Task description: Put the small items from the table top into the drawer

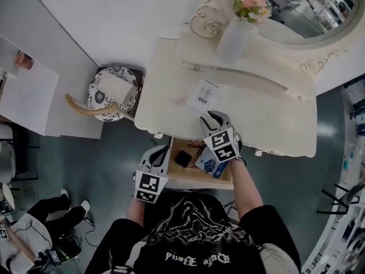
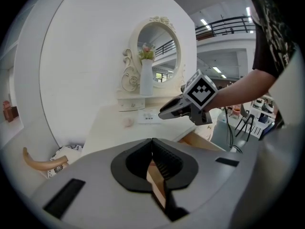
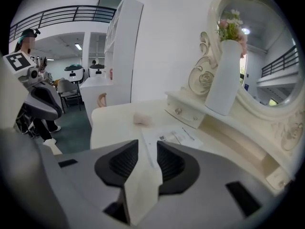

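Seated at a cream dressing table, a person holds the left gripper (image 1: 161, 151) low at the near left corner of the open drawer (image 1: 197, 178). Its jaws are pressed together at the tips with nothing caught between them.

The drawer, pulled out beneath the worktop (image 1: 256, 113), already holds a black item (image 1: 183, 158) and a blue packet (image 1: 209, 165), beside what looks like a tangle of cord.

Just beyond it, the right gripper (image 1: 215, 116) reaches over the front edge of the worktop. Its jaws stand apart and hold nothing, and they point at a printed paper sheet (image 1: 203, 94) lying flat just ahead. A small pink object (image 1: 179, 99), too blurred to identify, sits to the left of the sheet, near it but not touching.

Further back, a white vase (image 1: 232, 41) of flowers stands on the raised shelf in front of an oval mirror (image 1: 302, 16).

The job appears partly done. Some items are stowed in the drawer, while the sheet and the pink object lie on the worktop waiting to be picked up. Judging by its aim, the right gripper is lined up to take the sheet next. A flat sheet offers little for the jaws to grasp, so that pick may prove fiddly.
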